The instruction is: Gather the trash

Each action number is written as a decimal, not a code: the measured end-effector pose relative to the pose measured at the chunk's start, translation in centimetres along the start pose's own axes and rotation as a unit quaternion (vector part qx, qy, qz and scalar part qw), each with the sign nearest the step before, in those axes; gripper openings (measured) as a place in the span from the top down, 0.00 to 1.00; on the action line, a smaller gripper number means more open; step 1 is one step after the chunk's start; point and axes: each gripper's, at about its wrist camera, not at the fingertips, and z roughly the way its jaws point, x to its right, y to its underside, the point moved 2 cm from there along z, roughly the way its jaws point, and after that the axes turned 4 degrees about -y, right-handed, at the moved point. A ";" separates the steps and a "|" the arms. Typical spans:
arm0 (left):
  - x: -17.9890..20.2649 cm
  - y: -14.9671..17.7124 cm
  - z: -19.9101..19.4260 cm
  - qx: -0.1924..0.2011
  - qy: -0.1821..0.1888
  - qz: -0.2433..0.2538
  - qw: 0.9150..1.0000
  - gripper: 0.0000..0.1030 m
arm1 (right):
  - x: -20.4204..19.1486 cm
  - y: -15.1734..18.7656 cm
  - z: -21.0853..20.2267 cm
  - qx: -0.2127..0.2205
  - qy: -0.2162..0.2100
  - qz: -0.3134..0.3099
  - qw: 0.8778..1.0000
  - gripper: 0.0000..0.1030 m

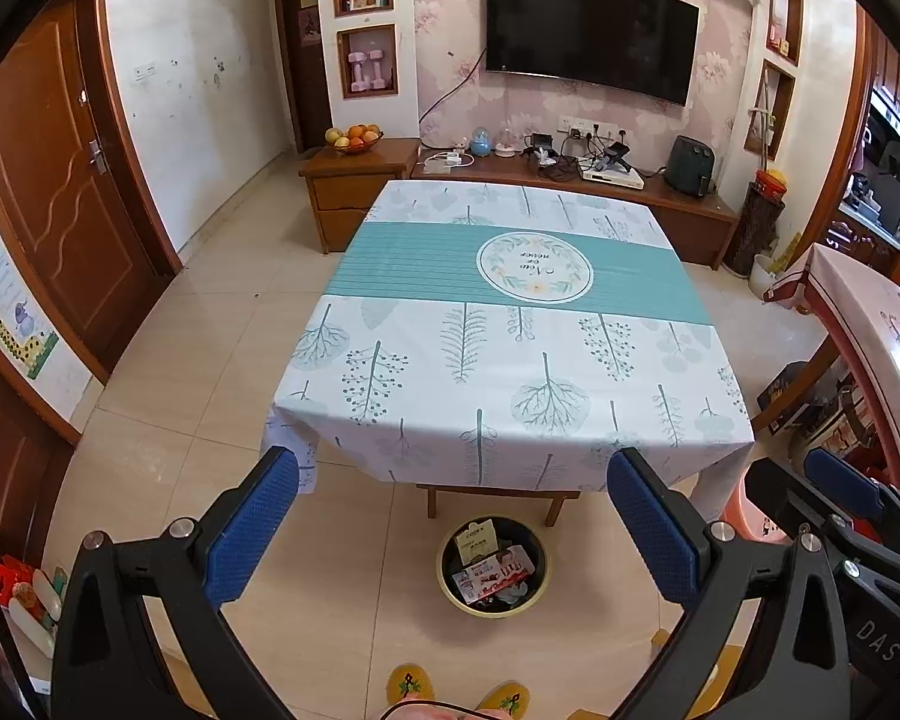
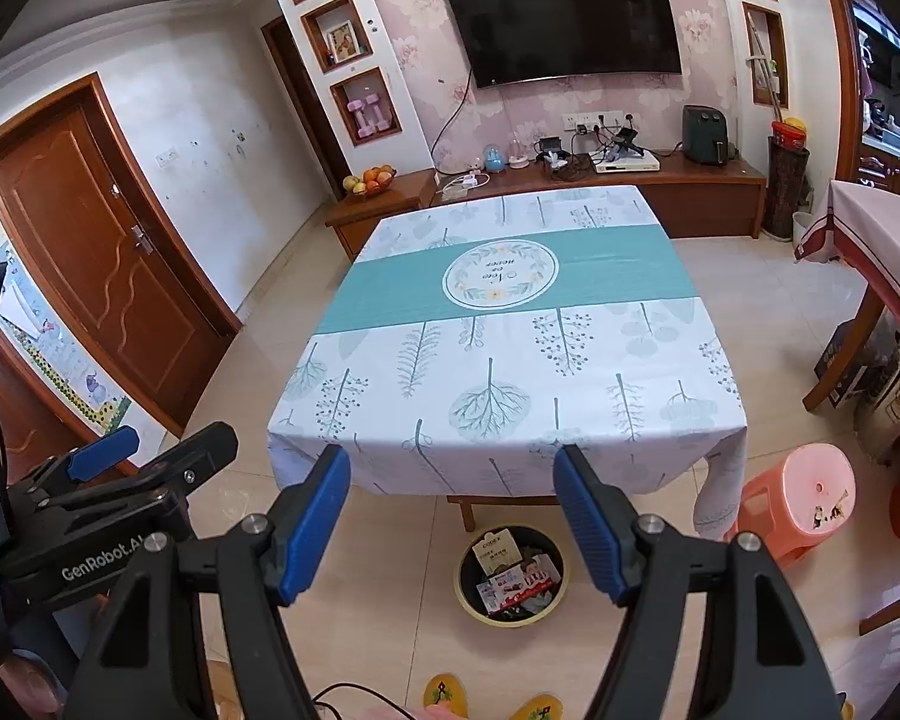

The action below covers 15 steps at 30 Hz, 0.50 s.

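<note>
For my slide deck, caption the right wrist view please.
Open right gripper hovers before a cloth-covered table; a trash bin holding wrappers sits on the floor below.

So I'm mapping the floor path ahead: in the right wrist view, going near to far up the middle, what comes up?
Yellow slippers → trash bin with wrappers inside → table under its leaf-print cloth → low wooden TV cabinet → wall-mounted television.
</note>
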 end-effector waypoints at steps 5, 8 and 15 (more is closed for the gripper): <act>0.2 0.0 -0.1 0.000 0.000 -0.001 1.000 0.01 | 0.1 -0.1 0.2 -0.002 0.002 0.001 1.000 0.31; 0.4 -0.1 0.4 -0.002 0.002 0.004 1.000 0.01 | 0.2 -0.2 0.2 -0.002 0.001 0.001 1.000 0.31; 0.6 -0.1 0.6 -0.003 0.002 0.006 1.000 0.01 | 0.2 -0.2 0.3 -0.004 0.003 0.001 1.000 0.31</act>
